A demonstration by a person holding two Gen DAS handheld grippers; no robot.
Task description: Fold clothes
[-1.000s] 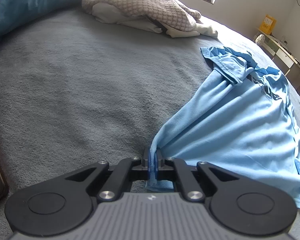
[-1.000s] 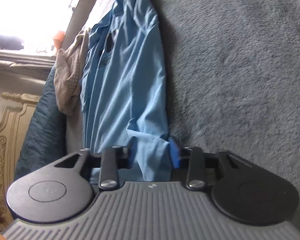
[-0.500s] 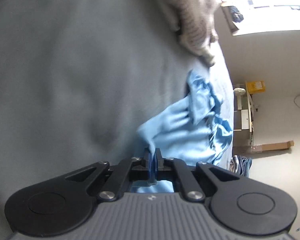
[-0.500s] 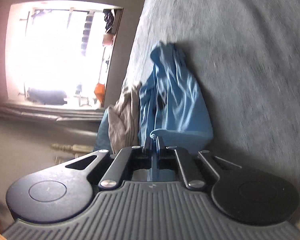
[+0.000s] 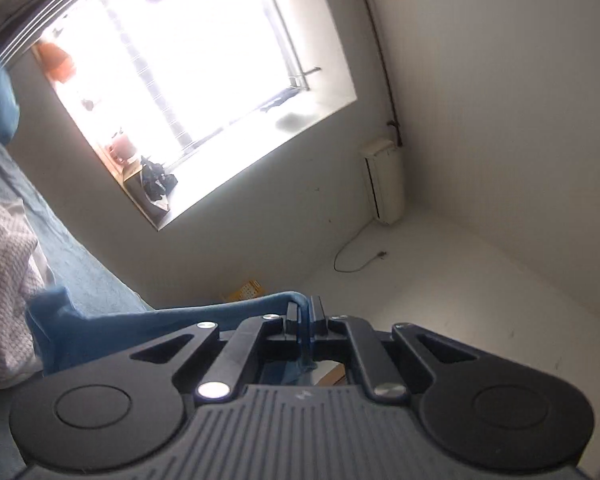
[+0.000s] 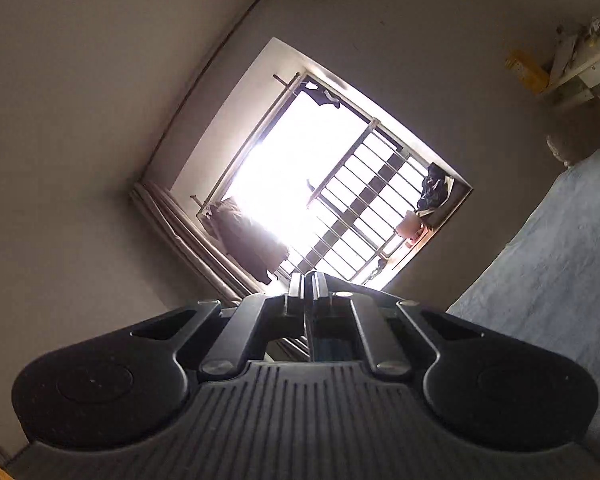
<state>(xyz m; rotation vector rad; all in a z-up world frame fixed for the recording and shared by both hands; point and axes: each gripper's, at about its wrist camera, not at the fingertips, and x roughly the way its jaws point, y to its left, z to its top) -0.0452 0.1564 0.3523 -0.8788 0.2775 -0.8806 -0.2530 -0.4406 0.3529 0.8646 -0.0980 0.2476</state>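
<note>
Left gripper jaws clenched on a fold of the blue shirt; right gripper jaws pressed together, blue barely visible behind them. Shirt held above the bed, its edge running leftward toward the bed's window-side edge. Risks: thin pinch slipping; cloth bunching; long axis indeterminate.

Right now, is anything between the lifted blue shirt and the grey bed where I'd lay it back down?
Nothing visible. The left gripper pinches the blue shirt, which trails toward the bed. The checked garment lies beside the shirt. Both cameras point at the window, so most of the bed is unseen.
</note>
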